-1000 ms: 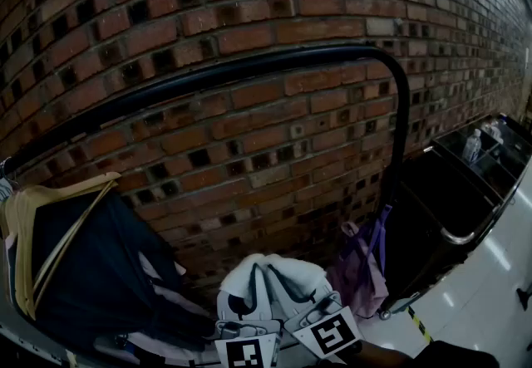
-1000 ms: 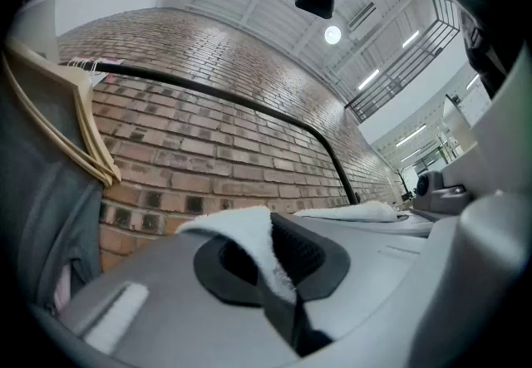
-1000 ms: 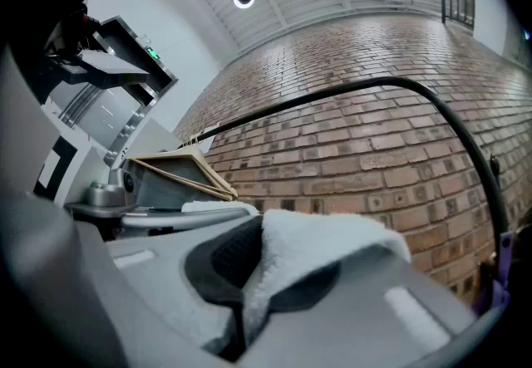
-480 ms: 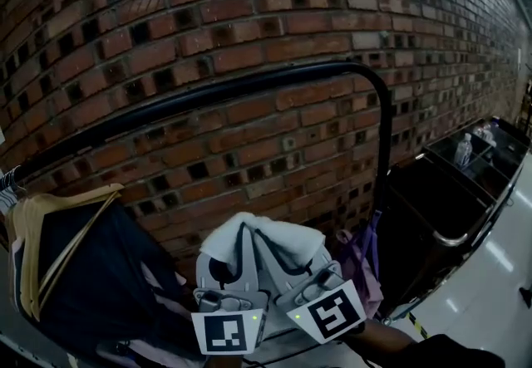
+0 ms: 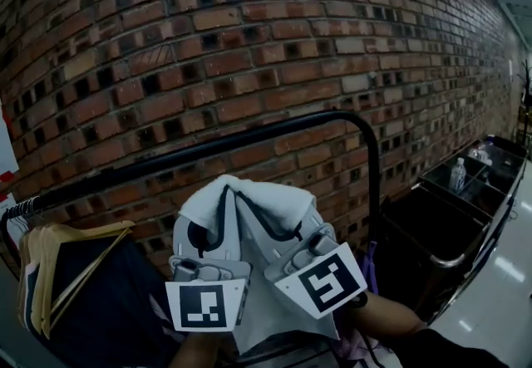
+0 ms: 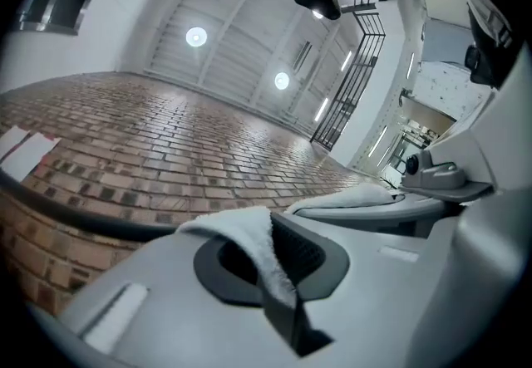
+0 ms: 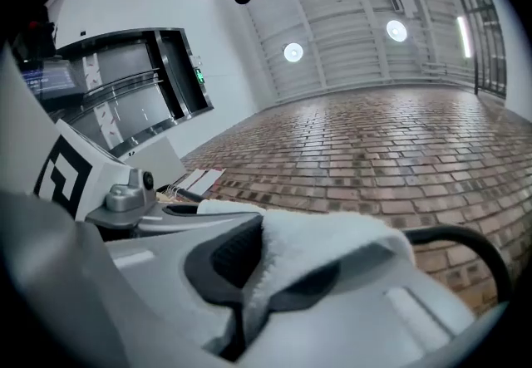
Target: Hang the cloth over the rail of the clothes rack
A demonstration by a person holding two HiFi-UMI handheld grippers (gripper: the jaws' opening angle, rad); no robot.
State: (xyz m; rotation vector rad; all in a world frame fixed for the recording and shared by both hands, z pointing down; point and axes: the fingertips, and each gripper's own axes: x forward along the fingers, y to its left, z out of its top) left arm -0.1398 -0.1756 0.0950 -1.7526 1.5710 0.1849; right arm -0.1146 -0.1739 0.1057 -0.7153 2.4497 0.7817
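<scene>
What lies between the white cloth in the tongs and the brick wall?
The clothes rack's black rail crosses there, just above the white cloth, seen in the head view.

right gripper (image 7: pixel 241 308) jaws clamped on white cloth (image 7: pixel 324 246), black rail (image 7: pixel 465 246) just behind, brick wall (image 7: pixel 399 150) beyond, left gripper (image 7: pixel 125 200) alongside

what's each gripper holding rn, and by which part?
Both hold the cloth. The left gripper and the right gripper are each shut on its upper edge, side by side; it is not yet over the rail.
</scene>
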